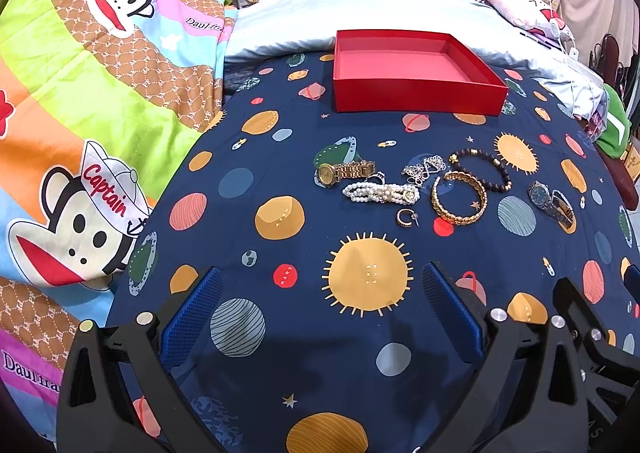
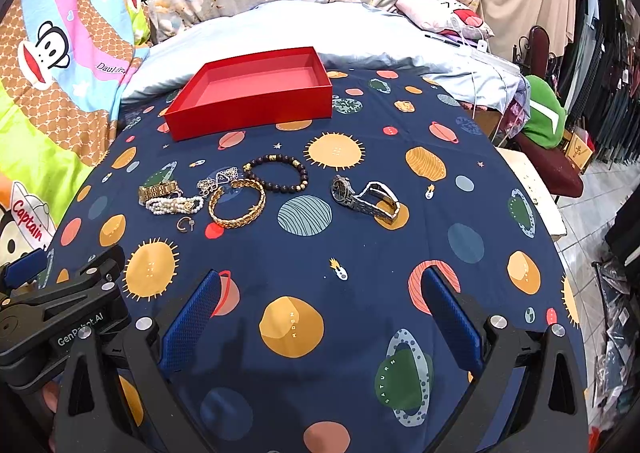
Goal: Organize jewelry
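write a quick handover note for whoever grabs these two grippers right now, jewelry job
Left gripper: open, empty, above the bedspread.
Right gripper: open, empty.
Red box: empty, at the far side.
On the bedspread, none boxed: gold watch, pearl bracelet, silver chain piece, small hoop earring, gold bangle, dark bead bracelet, silver watch apart to the right.
Done: nothing. Left: everything.

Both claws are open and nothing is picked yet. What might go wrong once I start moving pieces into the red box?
1. The pearl bracelet, gold watch and silver chain lie touching, so lifting one may drag another.
2. The small hoop earring lies flat on soft fabric; a wide pad could miss it or pinch the sheet.
3. The silver watch sits nearest the bed's right edge and could slide off if nudged.
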`<state>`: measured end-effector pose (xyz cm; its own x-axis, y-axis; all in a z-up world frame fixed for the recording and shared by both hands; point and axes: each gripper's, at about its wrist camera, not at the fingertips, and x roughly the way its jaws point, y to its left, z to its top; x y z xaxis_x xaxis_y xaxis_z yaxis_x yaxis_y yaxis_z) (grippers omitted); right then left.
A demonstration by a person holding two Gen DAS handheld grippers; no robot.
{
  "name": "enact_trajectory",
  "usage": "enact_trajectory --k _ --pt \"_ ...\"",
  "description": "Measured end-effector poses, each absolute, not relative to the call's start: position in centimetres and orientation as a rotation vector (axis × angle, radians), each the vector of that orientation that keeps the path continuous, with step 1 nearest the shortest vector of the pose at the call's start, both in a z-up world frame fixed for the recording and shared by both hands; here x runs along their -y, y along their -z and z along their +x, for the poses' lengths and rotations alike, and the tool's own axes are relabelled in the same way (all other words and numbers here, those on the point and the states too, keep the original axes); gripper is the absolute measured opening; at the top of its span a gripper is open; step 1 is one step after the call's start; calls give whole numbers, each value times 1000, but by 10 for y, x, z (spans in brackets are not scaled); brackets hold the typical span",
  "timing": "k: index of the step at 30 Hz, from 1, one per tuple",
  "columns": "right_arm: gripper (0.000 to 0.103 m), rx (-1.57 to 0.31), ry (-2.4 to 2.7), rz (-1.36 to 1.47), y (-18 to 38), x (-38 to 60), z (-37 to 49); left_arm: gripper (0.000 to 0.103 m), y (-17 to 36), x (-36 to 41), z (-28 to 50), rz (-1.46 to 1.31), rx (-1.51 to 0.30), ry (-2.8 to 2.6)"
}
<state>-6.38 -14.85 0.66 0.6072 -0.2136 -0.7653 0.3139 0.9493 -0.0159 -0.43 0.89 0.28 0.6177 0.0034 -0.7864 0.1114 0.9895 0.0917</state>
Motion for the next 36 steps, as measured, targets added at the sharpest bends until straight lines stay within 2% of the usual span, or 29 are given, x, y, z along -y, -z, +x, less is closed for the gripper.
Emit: enact_trajectory --k 36 --pt "98 -901 284 141 15 157 -60 97 13 -6 3 138 -936 95"
